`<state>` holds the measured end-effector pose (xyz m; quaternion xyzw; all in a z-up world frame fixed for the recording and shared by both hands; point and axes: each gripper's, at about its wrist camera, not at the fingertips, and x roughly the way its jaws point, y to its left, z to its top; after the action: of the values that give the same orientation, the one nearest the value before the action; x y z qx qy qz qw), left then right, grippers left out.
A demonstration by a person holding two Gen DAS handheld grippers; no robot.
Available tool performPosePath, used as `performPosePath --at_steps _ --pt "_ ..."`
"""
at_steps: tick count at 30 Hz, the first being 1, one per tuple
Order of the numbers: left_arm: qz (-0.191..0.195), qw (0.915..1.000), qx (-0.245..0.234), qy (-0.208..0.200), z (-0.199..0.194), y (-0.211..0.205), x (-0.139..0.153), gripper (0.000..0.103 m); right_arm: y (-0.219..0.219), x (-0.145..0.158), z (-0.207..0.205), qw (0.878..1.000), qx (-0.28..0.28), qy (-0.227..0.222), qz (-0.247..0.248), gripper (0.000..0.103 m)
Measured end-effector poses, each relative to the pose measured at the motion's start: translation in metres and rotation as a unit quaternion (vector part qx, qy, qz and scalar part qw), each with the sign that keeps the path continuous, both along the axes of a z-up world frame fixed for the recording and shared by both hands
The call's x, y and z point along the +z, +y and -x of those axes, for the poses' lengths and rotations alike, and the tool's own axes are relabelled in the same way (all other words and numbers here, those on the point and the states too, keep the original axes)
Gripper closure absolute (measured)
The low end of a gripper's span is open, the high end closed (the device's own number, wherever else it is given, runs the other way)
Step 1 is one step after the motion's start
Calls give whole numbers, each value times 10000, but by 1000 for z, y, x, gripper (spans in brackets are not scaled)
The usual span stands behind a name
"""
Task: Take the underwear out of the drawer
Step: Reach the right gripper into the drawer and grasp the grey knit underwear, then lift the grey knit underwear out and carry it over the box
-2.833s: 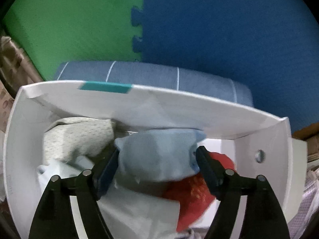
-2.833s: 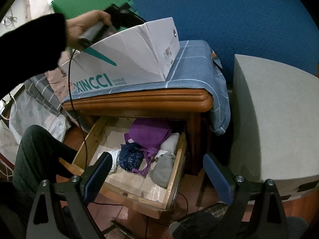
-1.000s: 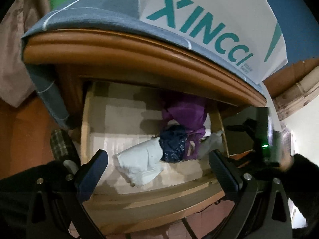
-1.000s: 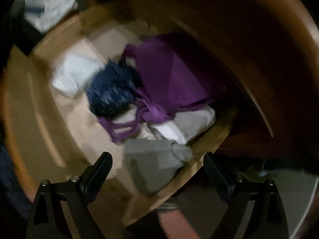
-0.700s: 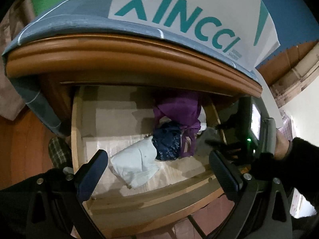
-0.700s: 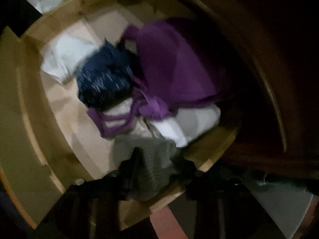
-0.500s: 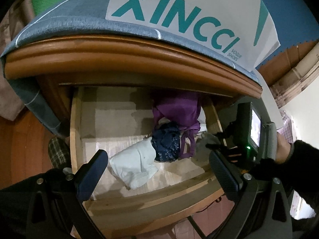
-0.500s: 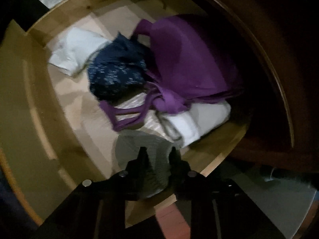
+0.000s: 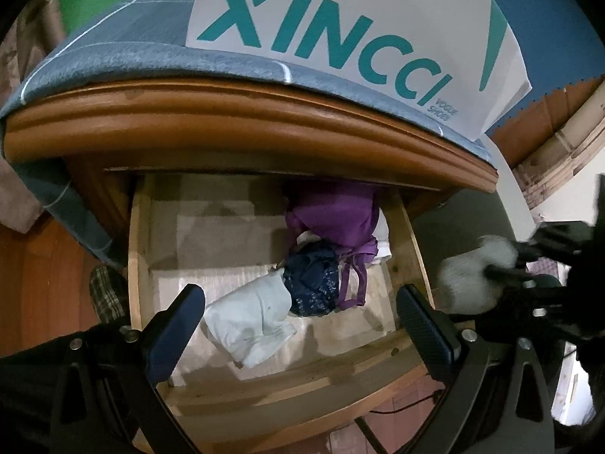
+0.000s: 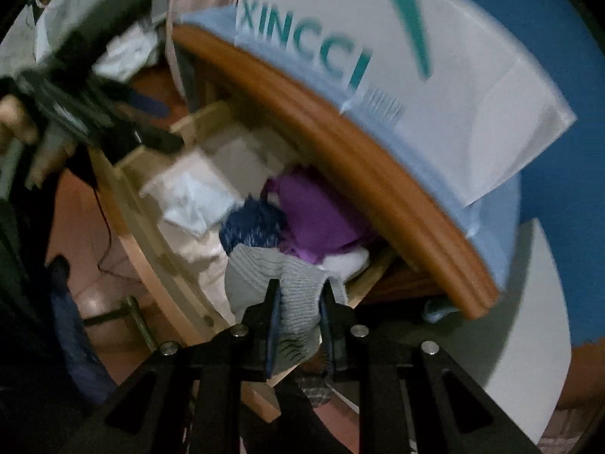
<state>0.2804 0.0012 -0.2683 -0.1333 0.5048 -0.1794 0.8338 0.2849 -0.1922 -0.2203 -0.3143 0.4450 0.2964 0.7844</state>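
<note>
The wooden drawer point(image 9: 272, 389) stands pulled out under the cabinet top. Inside lie a white folded piece point(image 9: 249, 321), a dark blue speckled piece point(image 9: 312, 283) and a purple garment point(image 9: 336, 215). My right gripper point(image 10: 298, 299) is shut on grey ribbed underwear point(image 10: 280, 283), lifted above the drawer's right front corner; the left wrist view shows that grey underwear point(image 9: 472, 276) at the right, outside the drawer. My left gripper point(image 9: 298, 310) hangs open above the drawer front, with nothing between its fingers.
A white paper bag point(image 9: 359, 26) with teal XINCCI lettering stands on a blue-grey cloth point(image 9: 124, 41) covering the cabinet top point(image 9: 227, 121). A grey upholstered seat point(image 10: 537, 302) is to the right. A person's dark-clothed leg point(image 9: 34, 378) is at lower left.
My right gripper went from open to shut on the grey underwear at the drawer's right front and lifted it up and out. The left gripper stayed open above the drawer.
</note>
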Motion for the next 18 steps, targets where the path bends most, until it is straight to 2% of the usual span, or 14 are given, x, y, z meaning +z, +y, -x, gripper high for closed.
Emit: performPosePath --at_steps 10,18 --pt "-122 9999 30 -41 1 0 1 3 -4 82 16 9966 -328 -482 -582 84" --pt "-225 9997 21 -59 0 -3 1 3 -17 126 17 9904 -586 -716 -1031 84"
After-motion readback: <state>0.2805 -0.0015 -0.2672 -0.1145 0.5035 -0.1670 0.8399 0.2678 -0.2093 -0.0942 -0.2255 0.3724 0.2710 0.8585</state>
